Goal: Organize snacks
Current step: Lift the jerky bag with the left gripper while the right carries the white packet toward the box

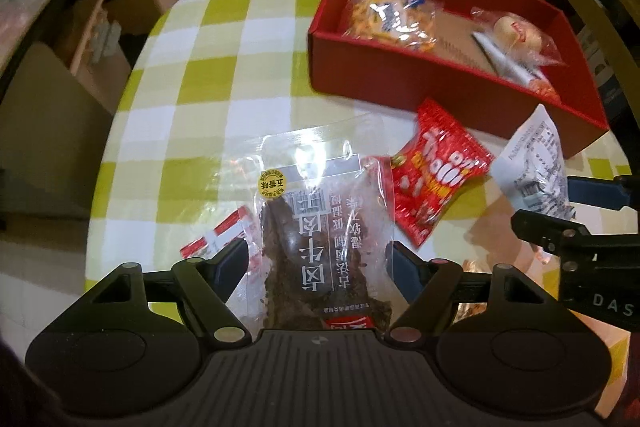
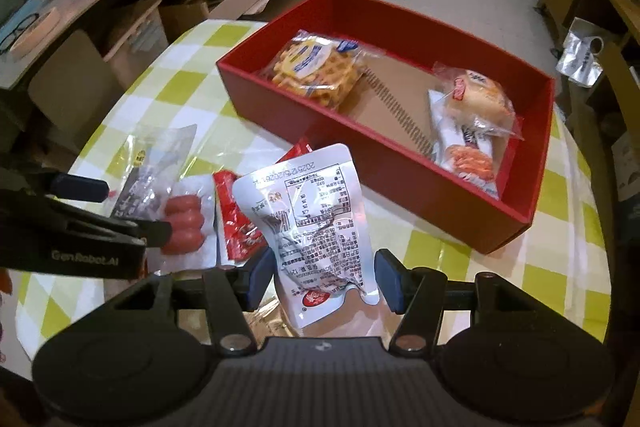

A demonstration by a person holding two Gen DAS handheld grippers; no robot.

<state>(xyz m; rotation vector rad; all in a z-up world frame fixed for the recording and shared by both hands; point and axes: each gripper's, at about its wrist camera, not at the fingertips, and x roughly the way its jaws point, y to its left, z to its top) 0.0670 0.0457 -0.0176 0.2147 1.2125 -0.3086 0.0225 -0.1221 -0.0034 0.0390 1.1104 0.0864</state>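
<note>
The left tool [image 1: 318, 263] has its fingers spread to either side of a clear beef jerky packet [image 1: 320, 223], not visibly pinching it. The packet lies on the checked tabletop [image 1: 208, 75], its long axis running straight ahead of the tool. The right tool [image 2: 320, 277] is likewise spread around a white foil pouch [image 2: 316, 223], whose long axis points forward and slightly left; whether the fingers touch it cannot be told. Ahead and to the right of both tools sits a red box [image 2: 400, 163] holding a waffle pack [image 2: 316, 67] and a bun pack [image 2: 476, 99].
</note>
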